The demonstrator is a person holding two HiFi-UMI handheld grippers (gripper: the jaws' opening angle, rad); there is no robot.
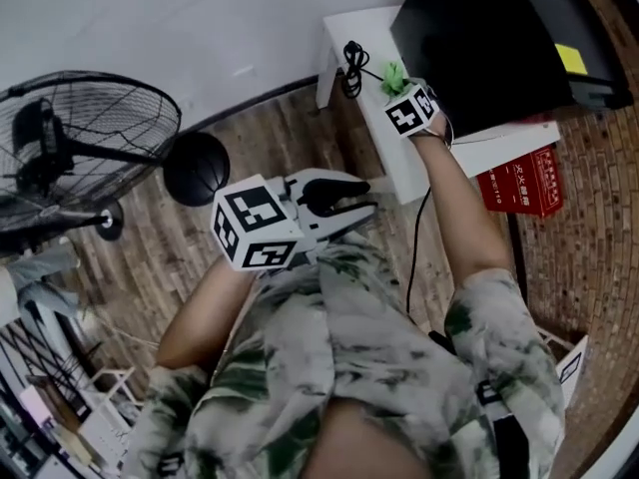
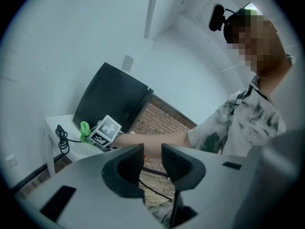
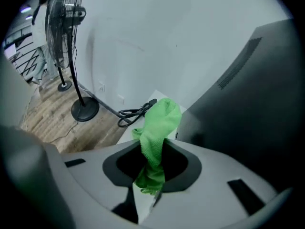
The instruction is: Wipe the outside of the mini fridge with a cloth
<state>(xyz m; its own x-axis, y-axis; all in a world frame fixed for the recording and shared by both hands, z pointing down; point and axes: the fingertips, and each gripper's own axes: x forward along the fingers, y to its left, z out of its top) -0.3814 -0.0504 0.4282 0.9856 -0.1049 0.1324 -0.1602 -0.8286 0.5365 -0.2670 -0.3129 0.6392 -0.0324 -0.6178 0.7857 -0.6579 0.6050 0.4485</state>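
Note:
The black mini fridge stands on a white table at the upper right. My right gripper is shut on a green cloth, held at the fridge's lower left corner, just above the table. In the right gripper view the cloth sticks up from between the jaws of the right gripper, with the fridge's dark side close on the right. My left gripper hangs open and empty near my chest, away from the fridge. The left gripper looks toward the fridge and the cloth.
A coiled black cable lies on the table's left end beside the cloth. A standing fan with a round base is on the wooden floor at left. A red box sits below the table at right.

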